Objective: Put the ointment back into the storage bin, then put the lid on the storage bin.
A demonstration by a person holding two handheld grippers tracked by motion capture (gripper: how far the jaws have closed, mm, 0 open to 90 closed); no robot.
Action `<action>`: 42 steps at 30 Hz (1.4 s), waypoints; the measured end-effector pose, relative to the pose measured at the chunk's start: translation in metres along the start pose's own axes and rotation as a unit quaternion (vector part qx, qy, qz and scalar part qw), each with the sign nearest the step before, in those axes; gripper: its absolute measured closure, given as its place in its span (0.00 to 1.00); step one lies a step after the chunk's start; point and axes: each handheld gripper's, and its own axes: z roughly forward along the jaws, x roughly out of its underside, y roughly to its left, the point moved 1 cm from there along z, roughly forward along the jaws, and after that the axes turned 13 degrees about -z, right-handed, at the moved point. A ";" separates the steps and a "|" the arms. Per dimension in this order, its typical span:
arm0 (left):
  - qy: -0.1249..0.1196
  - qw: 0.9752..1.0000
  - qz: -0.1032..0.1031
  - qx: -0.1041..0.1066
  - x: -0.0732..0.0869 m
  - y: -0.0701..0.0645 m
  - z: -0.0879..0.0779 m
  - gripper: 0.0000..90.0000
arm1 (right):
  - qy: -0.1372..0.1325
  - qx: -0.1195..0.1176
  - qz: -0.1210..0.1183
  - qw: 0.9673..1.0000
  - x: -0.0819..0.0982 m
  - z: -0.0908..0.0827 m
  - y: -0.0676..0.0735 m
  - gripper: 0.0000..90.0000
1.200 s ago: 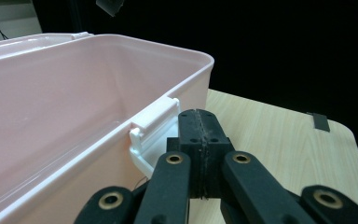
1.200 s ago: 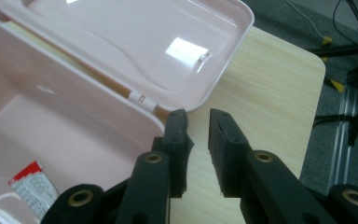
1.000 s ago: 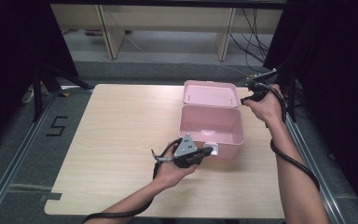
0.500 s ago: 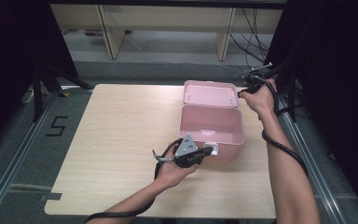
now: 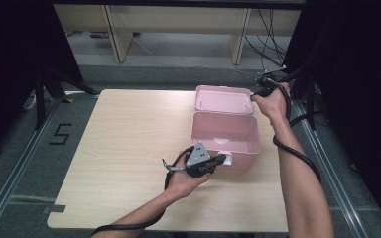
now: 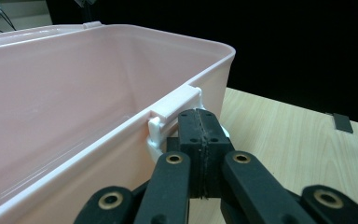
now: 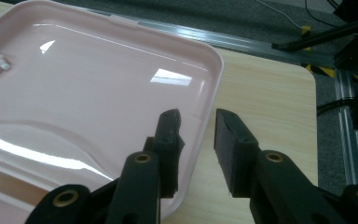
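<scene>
A pink plastic box (image 5: 224, 135) stands open at the table's right, its lid (image 5: 224, 99) swung back behind it. My left gripper (image 5: 222, 159) is shut, pads pressed together, with its tips against the white latch (image 6: 175, 106) on the box's front wall (image 6: 74, 154). In the left gripper view the left gripper (image 6: 200, 117) sits just under that latch. My right gripper (image 5: 259, 92) is at the lid's far right corner. It (image 7: 198, 122) stands open, one jaw over the glossy lid (image 7: 84, 84) and the other outside its rim.
The wooden table (image 5: 129, 144) spreads out left of the box. Its right edge (image 7: 307, 121) lies close beside the lid, with a metal floor rail (image 7: 349, 140) beyond. Shelving and cables stand behind the table.
My right hand has shifted slightly back and left toward the lid's corner. The box, the lid and my left gripper stay where they were.
</scene>
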 end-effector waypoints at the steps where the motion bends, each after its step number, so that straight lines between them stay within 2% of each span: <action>1: 0.004 1.000 0.000 -0.002 0.000 0.000 0.000 1.00 | -0.002 0.000 0.011 1.000 0.000 0.001 0.001 0.79; 2: 0.003 1.000 0.000 0.000 0.000 0.000 0.000 1.00 | -0.001 0.005 0.000 1.000 0.000 0.002 -0.002 0.79; 5: 0.007 1.000 -0.001 0.001 -0.001 0.000 0.000 1.00 | 0.002 0.002 0.023 1.000 0.000 0.006 -0.002 0.79; 6: 0.007 1.000 0.001 0.002 -0.001 0.001 0.000 1.00 | 0.003 0.005 0.017 1.000 0.000 0.006 -0.004 0.79; 7: 0.008 1.000 0.000 0.002 -0.001 0.001 0.000 1.00 | 0.006 0.003 0.034 0.999 0.000 0.007 -0.002 0.79; 8: 0.008 1.000 0.000 0.002 -0.001 0.001 0.000 1.00 | 0.003 0.004 0.025 1.000 0.000 0.008 -0.004 0.79; 11: 0.008 1.000 0.000 0.002 -0.001 0.001 0.000 1.00 | 0.001 0.005 0.028 1.000 0.000 0.009 -0.003 0.79; 12: 0.008 1.000 0.000 0.002 -0.001 0.001 0.000 1.00 | 0.000 0.009 0.021 1.000 0.000 0.009 -0.004 0.79; 14: 0.008 1.000 0.001 0.003 -0.001 0.001 0.000 1.00 | 0.002 0.007 0.024 1.000 0.000 0.009 -0.003 0.79; 15: 0.009 1.000 0.001 0.003 -0.001 0.001 0.000 1.00 | -0.001 0.008 0.015 1.000 0.000 0.009 -0.004 0.79; 18: 0.009 1.000 0.002 0.003 -0.002 0.001 0.001 1.00 | -0.002 0.004 0.032 0.999 -0.001 0.009 -0.003 0.79; 21: 0.009 1.000 -0.003 0.004 -0.001 0.000 0.001 1.00 | -0.002 0.008 0.021 1.000 -0.001 0.011 -0.004 0.79; 22: 0.008 1.000 -0.007 0.003 -0.001 0.000 0.001 1.00 | -0.002 0.003 0.040 0.999 -0.002 0.012 -0.002 0.79; 24: 0.008 1.000 -0.010 0.002 -0.001 0.000 0.001 1.00 | 0.001 0.001 0.043 0.999 -0.003 0.014 -0.003 0.79; 25: 0.009 1.000 -0.005 0.003 -0.001 0.000 0.001 1.00 | -0.001 0.003 0.035 0.999 -0.003 0.015 -0.005 0.79; 27: 0.010 1.000 -0.002 0.003 -0.002 0.000 0.001 1.00 | 0.002 0.000 0.046 0.999 -0.004 0.016 -0.004 0.79; 30: 0.011 1.000 -0.003 0.003 -0.002 0.000 0.002 1.00 | -0.002 0.011 0.032 0.999 -0.004 0.020 -0.008 0.79; 31: 0.012 1.000 -0.002 0.003 -0.002 0.000 0.002 1.00 | 0.004 0.005 0.047 0.999 -0.004 0.019 -0.006 0.79; 32: 0.008 1.000 -0.004 0.007 -0.002 0.000 0.003 1.00 | -0.001 0.008 0.035 0.999 -0.004 0.021 -0.008 0.79; 34: 0.012 1.000 -0.003 0.004 -0.002 0.000 0.002 1.00 | -0.002 0.011 0.030 0.999 -0.004 0.023 -0.010 0.79; 40: 0.010 1.000 -0.007 0.006 -0.002 0.000 0.003 1.00 | 0.008 0.004 0.054 0.998 -0.006 0.028 -0.011 0.79; 42: 0.009 1.000 -0.008 0.006 -0.001 0.000 0.003 1.00 | 0.011 0.008 0.045 0.999 -0.005 0.030 -0.012 0.79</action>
